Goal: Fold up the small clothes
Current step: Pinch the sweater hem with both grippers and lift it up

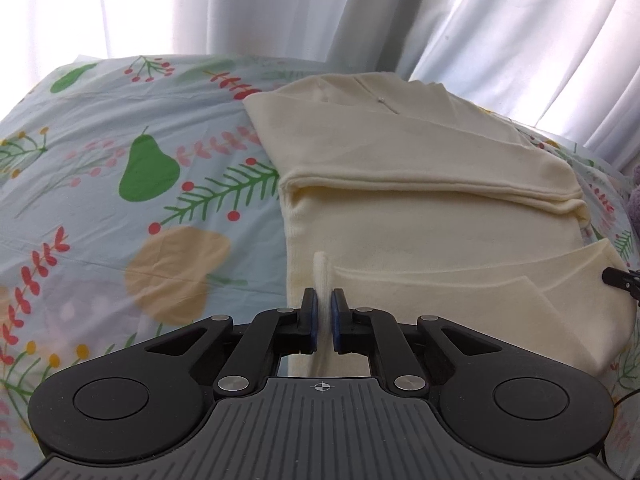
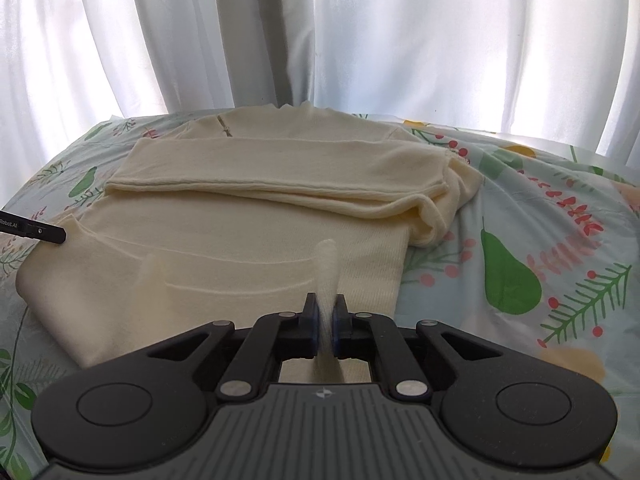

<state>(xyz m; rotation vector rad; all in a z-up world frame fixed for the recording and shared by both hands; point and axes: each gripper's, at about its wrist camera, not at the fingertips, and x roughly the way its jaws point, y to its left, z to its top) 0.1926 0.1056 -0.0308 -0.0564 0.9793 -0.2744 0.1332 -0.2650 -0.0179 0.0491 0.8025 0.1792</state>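
A cream knit sweater (image 1: pixel 400 168) lies on the patterned bedsheet (image 1: pixel 120 160), its sleeves folded across the body. My left gripper (image 1: pixel 324 304) is shut on the sweater's near left hem corner, lifted into a pinched ridge. My right gripper (image 2: pixel 328 308) is shut on the sweater (image 2: pixel 260 200) at its near right hem corner, also lifted. The right gripper's finger shows at the right edge of the left wrist view (image 1: pixel 620 278). The left gripper's finger shows at the left edge of the right wrist view (image 2: pixel 40 232).
White curtains (image 2: pixel 360 40) hang behind the bed. The sheet (image 2: pixel 520 220) with pears and leafy sprigs spreads to both sides of the sweater. A purple item (image 1: pixel 634 200) peeks in at the right edge of the left wrist view.
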